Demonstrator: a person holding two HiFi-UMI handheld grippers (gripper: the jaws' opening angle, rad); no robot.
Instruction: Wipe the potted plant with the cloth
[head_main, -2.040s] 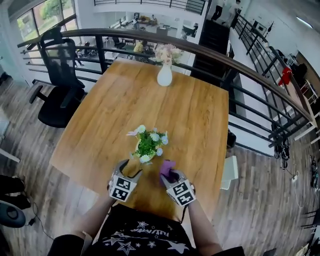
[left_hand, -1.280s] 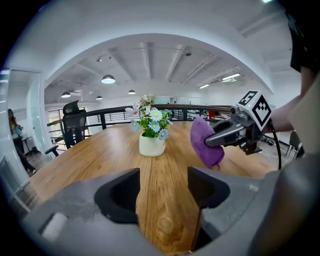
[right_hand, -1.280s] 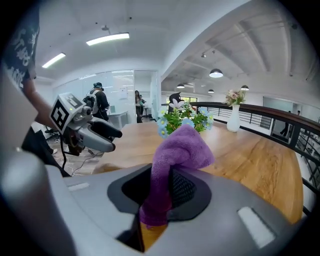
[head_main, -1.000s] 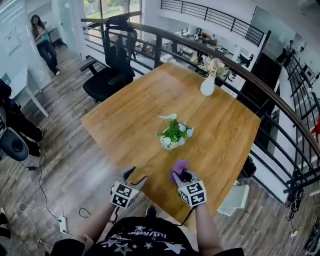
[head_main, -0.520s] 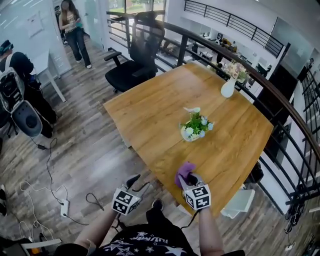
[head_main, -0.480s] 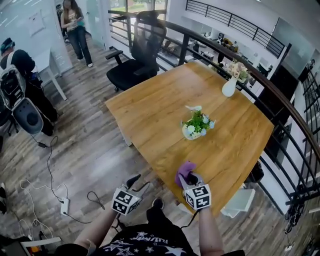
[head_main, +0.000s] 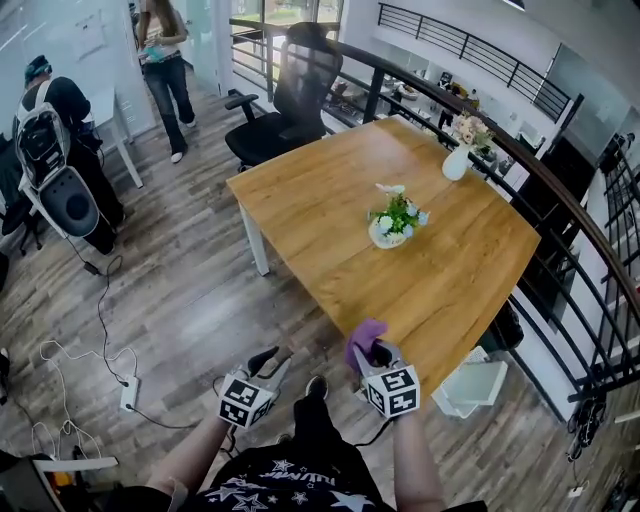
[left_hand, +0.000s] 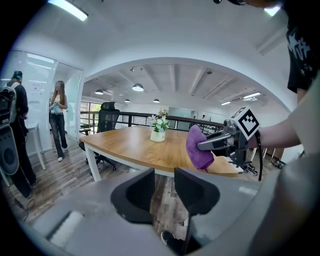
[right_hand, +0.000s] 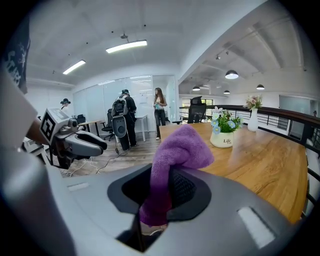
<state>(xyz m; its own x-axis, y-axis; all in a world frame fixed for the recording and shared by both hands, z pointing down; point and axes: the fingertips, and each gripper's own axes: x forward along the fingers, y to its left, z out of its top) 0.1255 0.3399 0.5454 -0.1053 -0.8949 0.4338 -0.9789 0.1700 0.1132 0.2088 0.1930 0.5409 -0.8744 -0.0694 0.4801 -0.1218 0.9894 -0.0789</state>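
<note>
Well short of the wooden table (head_main: 330, 210): pinches purple cloth (head_main: 365, 336) in right gripper (head_main: 374, 356), has just been narrowing empty left gripper (left_hand: 164, 192) to a slit — may topple potted plant (head_main: 395, 220), mid-table, on a hasty reach.

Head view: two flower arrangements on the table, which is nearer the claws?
The potted plant in the middle: low white pot, green leaves, white-blue flowers. The tall white vase of pink flowers stands at the far edge.
</note>
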